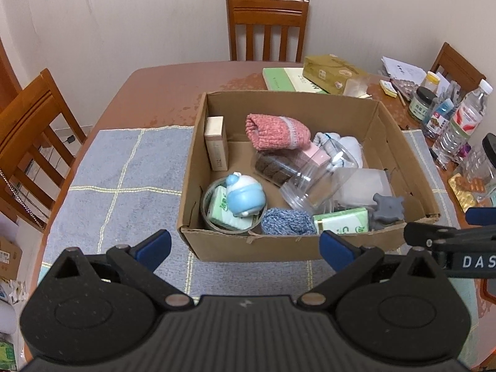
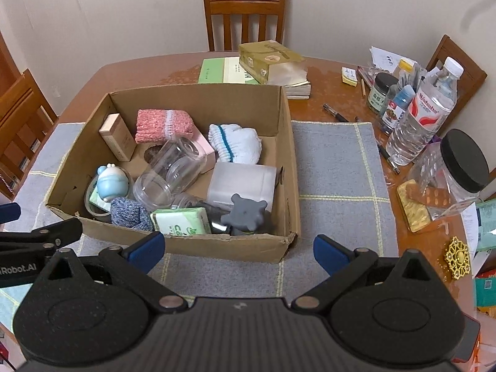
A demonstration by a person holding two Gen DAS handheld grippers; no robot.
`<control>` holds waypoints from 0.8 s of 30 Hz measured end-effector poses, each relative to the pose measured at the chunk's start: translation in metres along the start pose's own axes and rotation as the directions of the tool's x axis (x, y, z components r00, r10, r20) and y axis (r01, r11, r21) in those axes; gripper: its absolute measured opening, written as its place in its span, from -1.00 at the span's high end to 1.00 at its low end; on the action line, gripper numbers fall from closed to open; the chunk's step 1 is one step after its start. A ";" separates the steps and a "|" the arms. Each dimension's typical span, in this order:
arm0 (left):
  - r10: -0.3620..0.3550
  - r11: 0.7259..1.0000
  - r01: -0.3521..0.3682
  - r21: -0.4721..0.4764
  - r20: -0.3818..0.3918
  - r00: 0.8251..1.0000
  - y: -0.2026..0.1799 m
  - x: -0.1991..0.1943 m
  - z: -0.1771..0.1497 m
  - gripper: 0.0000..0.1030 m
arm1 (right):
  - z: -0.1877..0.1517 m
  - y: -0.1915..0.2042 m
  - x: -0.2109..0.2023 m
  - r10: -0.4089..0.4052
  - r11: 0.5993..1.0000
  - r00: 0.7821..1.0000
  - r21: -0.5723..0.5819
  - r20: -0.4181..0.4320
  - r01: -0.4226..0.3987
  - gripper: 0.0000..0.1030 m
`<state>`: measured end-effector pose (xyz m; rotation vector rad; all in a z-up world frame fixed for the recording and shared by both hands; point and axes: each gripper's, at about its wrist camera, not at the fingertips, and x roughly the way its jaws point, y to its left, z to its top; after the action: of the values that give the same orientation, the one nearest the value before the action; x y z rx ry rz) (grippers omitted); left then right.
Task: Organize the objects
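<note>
While both tongs hang spread wide and empty, I note the cardboard box [image 2: 279,167] on the grey mat [image 2: 334,167], full.
Largest first: the box holds a clear jar [image 2: 170,170] on its side and a green tissue pack [image 2: 179,221], lettering unreadable. Right of the mat, a water bottle [image 2: 424,114] reads "Wahaha". My left gripper [image 1: 245,245] and right gripper [image 2: 238,249] sit just before the box's near wall; the left's arm reads "Robot.AI", the right's "DAS".

Home dining room. Wooden dining table [image 2: 130,71] against a plain wall, slat-backed wooden chairs [image 2: 245,15] around it. On the table: grey checked cloth [image 2: 334,170], water bottle [image 2: 424,114], jars, pens, papers, tissue box [image 2: 266,57] at its far edge.
</note>
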<state>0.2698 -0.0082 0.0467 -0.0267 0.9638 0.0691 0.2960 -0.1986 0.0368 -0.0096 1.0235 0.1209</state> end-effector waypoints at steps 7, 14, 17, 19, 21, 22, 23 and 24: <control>0.001 1.000 -0.001 0.009 -0.002 1.000 0.000 0.000 -0.001 -0.97 | -0.002 0.004 -0.001 -0.003 1.000 1.000 -0.005 -0.005 0.003 -1.00; 0.001 1.000 -0.001 0.011 -0.007 1.000 0.001 0.000 -0.003 -0.97 | -0.004 0.005 -0.002 -0.007 1.000 1.000 0.002 -0.004 0.007 -1.00; 0.000 1.000 0.000 0.013 -0.007 1.000 0.000 -0.001 -0.003 -0.97 | -0.004 0.004 -0.003 -0.008 1.000 1.000 0.003 -0.004 0.008 -1.00; 0.000 1.000 0.000 0.015 -0.006 1.000 0.000 -0.001 -0.003 -0.97 | -0.005 0.004 -0.003 -0.008 1.000 1.000 0.004 -0.005 0.008 -1.00; 0.001 1.000 -0.001 0.016 -0.006 1.000 0.000 -0.002 -0.003 -0.97 | -0.005 0.004 -0.004 -0.008 1.000 1.000 0.005 -0.005 0.008 -1.00; 0.001 1.000 -0.001 0.015 -0.006 1.000 0.000 -0.002 -0.003 -0.97 | -0.005 0.004 -0.004 -0.007 1.000 1.000 0.004 -0.005 0.007 -1.00; 0.000 1.000 0.000 0.016 -0.006 1.000 0.000 -0.002 -0.003 -0.97 | -0.005 0.004 -0.004 -0.006 1.000 1.000 0.005 -0.005 0.007 -1.00; 0.000 1.000 0.000 0.016 -0.005 1.000 0.000 -0.002 -0.003 -0.97 | -0.005 0.004 -0.004 -0.008 1.000 1.000 0.006 -0.005 0.008 -1.00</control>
<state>0.2660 -0.0084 0.0462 -0.0123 0.9693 0.0615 0.2889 -0.1951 0.0379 -0.0079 1.0286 0.1107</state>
